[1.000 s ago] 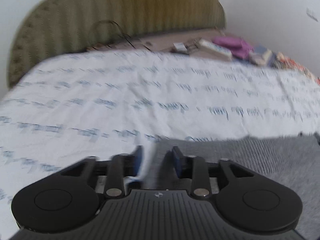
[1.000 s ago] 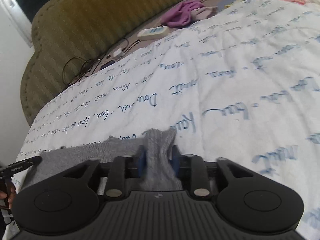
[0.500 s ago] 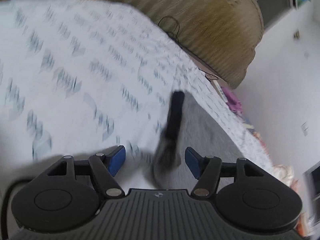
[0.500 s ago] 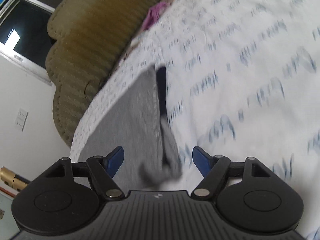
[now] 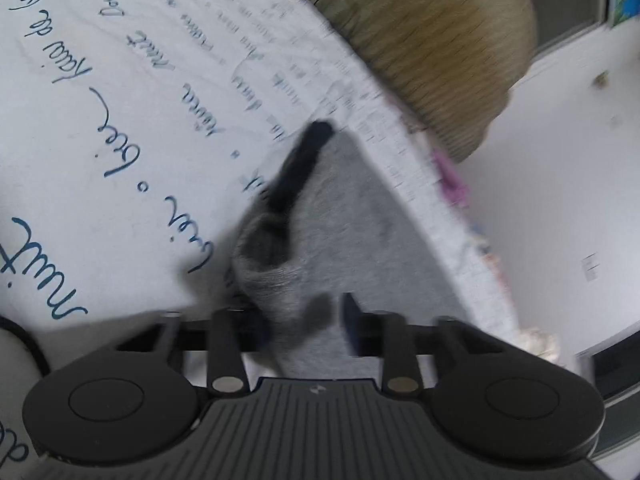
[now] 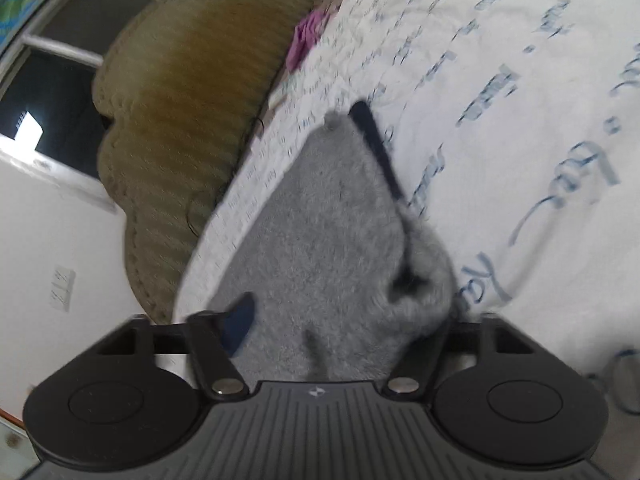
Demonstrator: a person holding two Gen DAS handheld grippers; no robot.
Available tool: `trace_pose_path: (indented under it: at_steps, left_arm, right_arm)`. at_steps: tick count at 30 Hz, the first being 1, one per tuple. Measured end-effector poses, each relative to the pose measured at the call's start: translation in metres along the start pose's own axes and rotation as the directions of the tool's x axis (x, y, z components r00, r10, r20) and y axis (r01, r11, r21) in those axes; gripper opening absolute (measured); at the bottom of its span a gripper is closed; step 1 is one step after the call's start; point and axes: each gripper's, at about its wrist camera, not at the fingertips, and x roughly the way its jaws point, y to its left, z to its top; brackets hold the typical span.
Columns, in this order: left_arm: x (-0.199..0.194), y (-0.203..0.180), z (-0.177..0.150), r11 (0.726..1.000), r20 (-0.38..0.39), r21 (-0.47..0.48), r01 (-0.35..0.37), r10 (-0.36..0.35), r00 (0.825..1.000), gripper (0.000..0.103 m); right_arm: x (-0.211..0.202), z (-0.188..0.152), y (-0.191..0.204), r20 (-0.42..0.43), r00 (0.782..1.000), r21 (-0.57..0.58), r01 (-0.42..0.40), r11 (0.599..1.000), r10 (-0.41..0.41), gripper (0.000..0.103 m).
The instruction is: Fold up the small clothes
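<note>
Nearest the left gripper [image 5: 306, 322], grey fabric of the grey sock [image 5: 344, 232] is seen bunched between its blue pads [image 5: 352, 320], though blur leaves it unclear whether these are pressed onto the cloth. The right gripper [image 6: 340, 328] is seen spread wide, the sock [image 6: 320, 240] lying between its parted fingers on the white printed bedsheet [image 6: 520, 100], its dark band [image 6: 378, 148] running along one edge. Farther off, an olive headboard [image 6: 192, 100] and purple cloth [image 6: 306, 38] are seen.

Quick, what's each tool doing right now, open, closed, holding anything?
Left tool: closed on the grey knitted garment.
Right tool: open, straddling the same garment, not gripping.
</note>
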Motion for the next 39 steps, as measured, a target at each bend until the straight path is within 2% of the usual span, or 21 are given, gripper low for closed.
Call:
trace_pose_path:
  at_steps: [1,2,3,4,5,7,10,17,24,31,37,39]
  left_arm:
    - [0.003,0.000,0.000,1.000,0.002,0.003,-0.003,0.003,1.000,0.033]
    - [0.004,-0.001,0.001,1.000,0.008,0.011,-0.008,0.008,1.000,0.028]
    - [0.006,-0.003,0.002,1.000,0.010,0.021,-0.019,0.019,1.000,0.025]
    - [0.008,-0.004,0.003,0.999,0.008,0.028,-0.030,0.030,1.000,0.010]
    - [0.010,-0.005,0.005,0.999,0.004,0.030,-0.037,0.037,0.999,0.005]
    - [0.010,-0.008,0.007,0.998,0.003,0.048,-0.045,0.045,0.999,0.004]
    - [0.005,-0.016,0.012,0.996,0.001,0.086,-0.037,0.037,0.999,0.004]
    - [-0.034,-0.034,0.029,0.993,0.025,0.105,0.048,-0.051,0.998,0.003]
    - [-0.092,-0.043,0.014,0.977,0.001,0.174,0.124,-0.126,0.992,0.003]
    - [-0.134,-0.011,-0.028,0.978,-0.051,0.198,0.062,-0.053,0.997,0.003]
    - [-0.122,0.024,-0.056,0.985,-0.105,0.172,-0.026,0.045,0.993,0.004]
    - [-0.111,0.030,-0.059,0.976,-0.105,0.208,-0.059,0.082,0.991,0.004]
  right_arm:
    - [0.005,-0.001,0.001,-0.008,1.000,0.001,0.017,1.000,-0.017,0.039]
    - [0.007,-0.002,0.000,-0.007,1.000,0.004,0.022,1.000,-0.022,0.027]
    - [0.010,-0.003,-0.002,-0.006,1.000,0.013,0.024,1.000,-0.024,0.020]
    - [0.012,-0.003,-0.002,-0.011,1.000,0.027,0.029,0.999,-0.029,0.010]
    - [0.014,-0.003,-0.003,-0.013,0.999,0.039,0.030,0.999,-0.029,0.009]
    - [0.013,-0.005,0.001,-0.001,0.999,0.025,0.032,0.999,-0.032,0.006]
    - [0.005,-0.003,0.013,0.013,1.000,-0.021,0.016,1.000,-0.016,0.005]
    - [-0.022,0.007,0.042,0.027,0.997,-0.084,-0.065,0.994,0.068,0.004]
    - [-0.065,-0.006,0.051,-0.008,0.993,-0.132,-0.118,0.984,0.118,0.004]
    - [-0.119,-0.052,0.025,-0.068,0.990,-0.078,-0.125,0.989,0.120,0.004]
    - [-0.123,-0.084,-0.005,-0.105,0.994,-0.093,-0.020,0.995,0.010,0.004]
    - [-0.117,-0.090,-0.009,-0.087,0.996,-0.132,0.021,0.991,-0.033,0.006]
